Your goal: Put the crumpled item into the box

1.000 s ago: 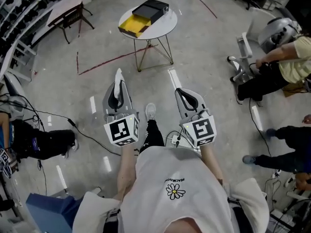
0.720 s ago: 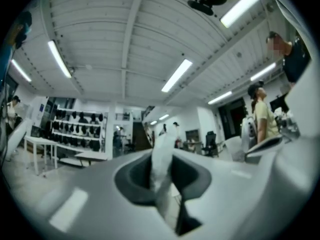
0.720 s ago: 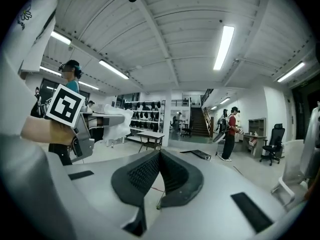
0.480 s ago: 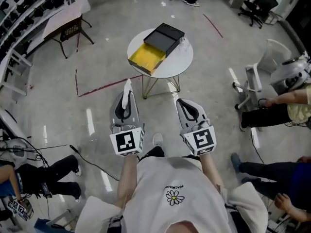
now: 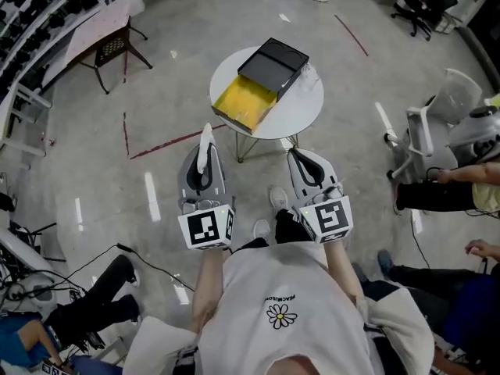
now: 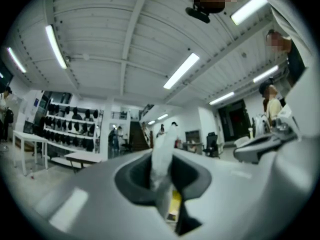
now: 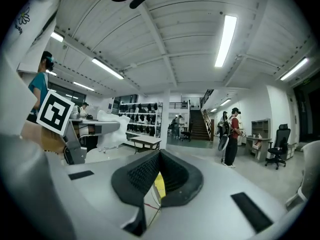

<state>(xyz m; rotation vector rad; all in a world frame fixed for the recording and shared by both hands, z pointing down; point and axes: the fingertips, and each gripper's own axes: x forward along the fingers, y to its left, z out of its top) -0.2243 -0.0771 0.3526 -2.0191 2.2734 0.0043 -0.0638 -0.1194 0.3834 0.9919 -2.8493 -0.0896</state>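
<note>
I judge this to be the carry step: the item is gripped but is not yet over the box. The left gripper (image 5: 205,162) sits at about 11 o'clock from my body. It points toward the round white table on thin metal legs (image 5: 303,109) at 12 o'clock, short of its near rim.

In the left gripper view, the jaws stand only a little apart and pinch the white crumpled paper-like item (image 6: 161,156). The item rises as a narrow twisted strip from between the pads. In the head view the same strip (image 5: 205,141) sticks out past the jaw tips, over the floor and well apart from the table.

The black box with a pulled-out yellow tray (image 5: 262,80) lies on the table. Its black part points toward 1 o'clock and its open yellow end toward 7 o'clock, the side nearest me.

The right gripper (image 5: 307,166) is at about 1 o'clock. In its own view its ribbed black pads (image 7: 142,171) are pressed together with nothing between them.

The next move, as I see it, is to step or reach forward until the left jaws hang above the yellow tray, lower them, then spread them. The strip is light and may cling to a pad, so I would release it low inside the tray.
</note>
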